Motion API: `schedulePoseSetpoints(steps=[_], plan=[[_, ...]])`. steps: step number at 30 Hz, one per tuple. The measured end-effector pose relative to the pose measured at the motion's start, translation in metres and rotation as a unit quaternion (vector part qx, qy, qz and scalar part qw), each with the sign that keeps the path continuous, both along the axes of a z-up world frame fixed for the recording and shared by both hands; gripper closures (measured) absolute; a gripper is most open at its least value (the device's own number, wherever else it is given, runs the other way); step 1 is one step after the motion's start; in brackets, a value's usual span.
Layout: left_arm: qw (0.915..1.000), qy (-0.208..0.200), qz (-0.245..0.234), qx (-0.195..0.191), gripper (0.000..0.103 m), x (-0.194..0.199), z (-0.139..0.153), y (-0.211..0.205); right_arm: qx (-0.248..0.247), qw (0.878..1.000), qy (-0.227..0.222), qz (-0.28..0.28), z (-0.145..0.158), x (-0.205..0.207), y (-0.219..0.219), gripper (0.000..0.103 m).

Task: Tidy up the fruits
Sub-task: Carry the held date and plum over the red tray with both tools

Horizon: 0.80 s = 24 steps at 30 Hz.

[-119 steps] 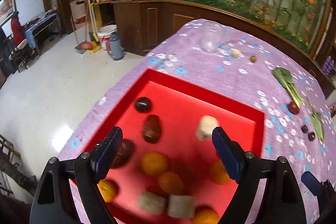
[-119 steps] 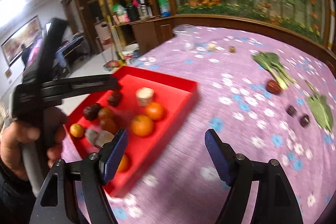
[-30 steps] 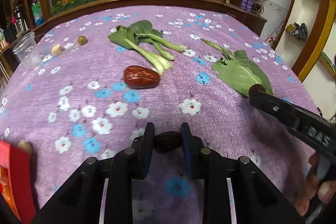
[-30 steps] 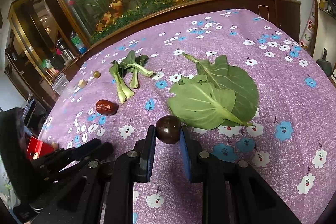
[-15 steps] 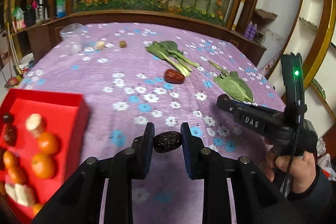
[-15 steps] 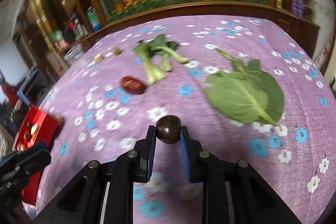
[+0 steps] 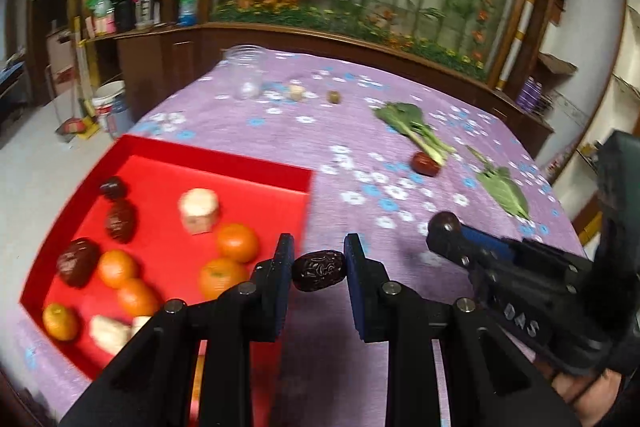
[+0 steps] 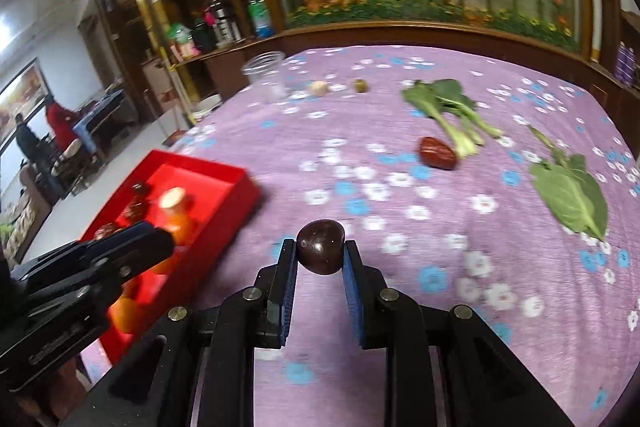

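- Left gripper (image 7: 319,269): jaws pinch a wrinkled dark date (image 7: 319,270), held just beside the near right corner of the red tray (image 7: 224,157).
- Right gripper (image 8: 320,255): jaws pinch a smooth dark round fruit (image 8: 320,245) above the purple cloth (image 8: 400,131).
- Tray contents: oranges (image 7: 237,243), dates (blurred).
- Red date (image 8: 437,158) touches greens (image 8: 448,115).

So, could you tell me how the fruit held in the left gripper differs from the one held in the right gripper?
The fruit in the left gripper, a dark date, is oblong and wrinkled; the dark round fruit in the right gripper is near-spherical, smooth and glossy. The date lies crosswise, pinched at its ends; the round fruit bulges above the pads. Both are dark brown, clamped and off the tablecloth, outside the red tray.
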<state>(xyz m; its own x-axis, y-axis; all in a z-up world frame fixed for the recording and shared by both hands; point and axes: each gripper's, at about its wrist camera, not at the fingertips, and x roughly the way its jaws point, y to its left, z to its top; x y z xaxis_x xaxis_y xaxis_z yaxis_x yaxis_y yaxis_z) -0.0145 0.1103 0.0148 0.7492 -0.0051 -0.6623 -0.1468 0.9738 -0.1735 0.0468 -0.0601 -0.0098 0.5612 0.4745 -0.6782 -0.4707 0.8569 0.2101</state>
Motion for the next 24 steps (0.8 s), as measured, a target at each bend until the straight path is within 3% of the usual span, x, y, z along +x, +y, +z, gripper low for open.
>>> schedulePoseSetpoints(steps=[14,24], plan=[[0.9923,0.030,0.120,0.009,0.079,-0.012,-0.006,0.082,-0.010,0.996,-0.010,0.083,0.008,-0.028,0.087,0.078],[0.9853,0.045,0.164,0.009,0.078,-0.012,-0.015,0.117,-0.014,0.993,-0.003,0.113,0.003,-0.035,0.123,0.078]])
